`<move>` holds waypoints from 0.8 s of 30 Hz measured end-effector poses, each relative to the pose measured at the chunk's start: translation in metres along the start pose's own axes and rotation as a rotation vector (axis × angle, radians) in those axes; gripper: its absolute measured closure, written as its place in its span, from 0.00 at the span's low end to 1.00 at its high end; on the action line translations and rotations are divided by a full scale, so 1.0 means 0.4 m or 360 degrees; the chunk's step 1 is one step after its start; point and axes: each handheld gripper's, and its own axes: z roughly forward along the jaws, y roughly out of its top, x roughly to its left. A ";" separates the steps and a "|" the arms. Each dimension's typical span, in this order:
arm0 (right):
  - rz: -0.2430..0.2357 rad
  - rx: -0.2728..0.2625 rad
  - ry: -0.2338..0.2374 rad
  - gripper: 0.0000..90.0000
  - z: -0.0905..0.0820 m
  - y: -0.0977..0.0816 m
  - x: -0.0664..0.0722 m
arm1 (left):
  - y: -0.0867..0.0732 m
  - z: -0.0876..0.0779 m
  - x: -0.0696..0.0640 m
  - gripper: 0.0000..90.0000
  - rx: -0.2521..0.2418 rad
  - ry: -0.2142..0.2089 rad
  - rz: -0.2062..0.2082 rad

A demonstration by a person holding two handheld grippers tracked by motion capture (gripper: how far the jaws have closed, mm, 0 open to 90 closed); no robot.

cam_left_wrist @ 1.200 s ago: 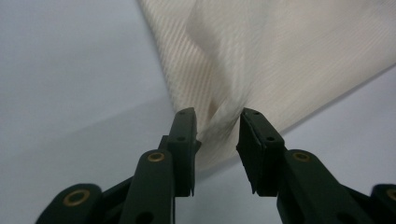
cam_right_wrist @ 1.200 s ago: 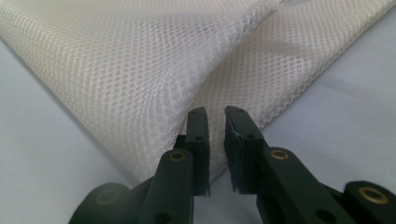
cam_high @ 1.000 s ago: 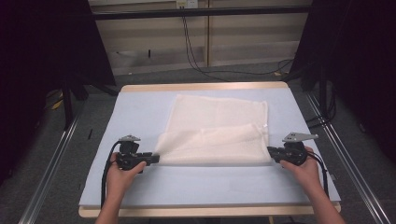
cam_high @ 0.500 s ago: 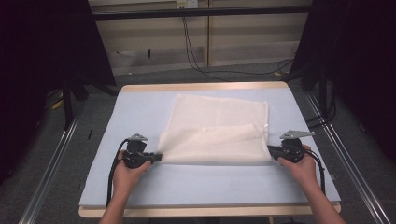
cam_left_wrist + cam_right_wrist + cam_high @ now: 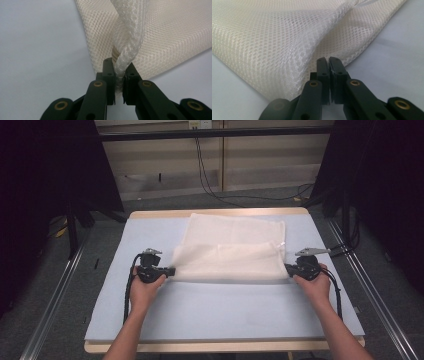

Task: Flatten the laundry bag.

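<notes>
Both grippers have closed inward: left gripper (image 5: pixel 169 271) and right gripper (image 5: pixel 288 269) pinching mesh cloth (image 5: pixel 232 251) corners at nine and three o'clock; thin bites may slip when lifted.

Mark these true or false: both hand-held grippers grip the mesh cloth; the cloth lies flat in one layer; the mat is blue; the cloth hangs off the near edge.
1. Both grip the cloth: true. The left hand-held gripper and right hand-held gripper pinch the mesh cloth.
2. One flat layer: false; its near part is folded over.
3. Blue mat: true.
4. Hangs off the near edge: false; it lies on the mat's far half.
</notes>
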 end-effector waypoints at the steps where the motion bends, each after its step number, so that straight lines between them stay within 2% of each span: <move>1: 0.0015 -0.0011 -0.0010 0.97 0.006 0.006 -0.005 | 0.005 0.005 0.005 0.92 0.0012 0.0001 -0.0002; 2: 0.0032 -0.0024 -0.0057 0.97 0.021 0.021 -0.017 | 0.010 0.013 0.009 0.92 -0.0001 0.0010 -0.0016; 4: 0.0015 -0.0019 -0.0094 0.96 0.036 0.037 -0.023 | 0.021 0.026 0.009 0.92 0.0017 0.0023 -0.0019; 6: 0.0013 -0.0017 -0.0106 0.95 0.041 0.042 -0.024 | 0.028 0.030 0.012 0.91 0.0025 0.0028 -0.0025; 7: 0.0022 -0.0009 -0.0113 0.90 0.042 0.046 -0.028 | 0.029 0.024 0.014 0.90 0.0024 0.0018 -0.0012; 9: 0.0034 -0.0015 -0.0123 0.88 0.038 0.046 -0.027 | 0.027 0.021 0.014 0.87 0.0027 0.0007 -0.0014; 10: 0.0029 -0.0024 -0.0126 0.87 0.033 0.045 -0.027 | 0.026 0.017 0.017 0.83 0.0029 0.0000 -0.0019; 11: 0.0049 -0.0035 -0.0124 0.80 0.020 0.044 -0.027 | 0.024 0.013 0.021 0.73 0.0020 -0.0010 -0.0042; 12: 0.0081 -0.0042 -0.0123 0.76 0.012 0.043 -0.030 | 0.022 0.007 0.023 0.70 0.0009 -0.0016 -0.0047; 13: 0.0098 -0.0042 -0.0137 0.73 0.005 0.043 -0.034 | 0.022 -0.001 0.027 0.64 -0.0026 0.0014 -0.0030; 14: 0.0098 -0.0042 -0.0137 0.73 0.005 0.043 -0.034 | 0.022 -0.001 0.027 0.58 -0.0026 0.0014 -0.0030; 15: 0.0104 -0.0049 -0.0148 0.72 0.000 0.044 -0.037 | 0.022 -0.002 0.027 0.58 -0.0068 0.0039 -0.0030; 16: 0.0116 -0.0058 -0.0130 0.72 -0.004 0.044 -0.040 | 0.022 -0.004 0.030 0.52 -0.0082 0.0042 -0.0020; 19: 0.0171 -0.0107 -0.0151 0.67 -0.021 0.052 -0.040 | 0.031 -0.009 0.030 0.50 -0.0116 0.0015 -0.0023; 24: 0.0210 -0.0119 -0.0154 0.65 -0.027 0.062 -0.037 | 0.061 -0.003 0.019 0.50 -0.0151 0.0003 -0.0013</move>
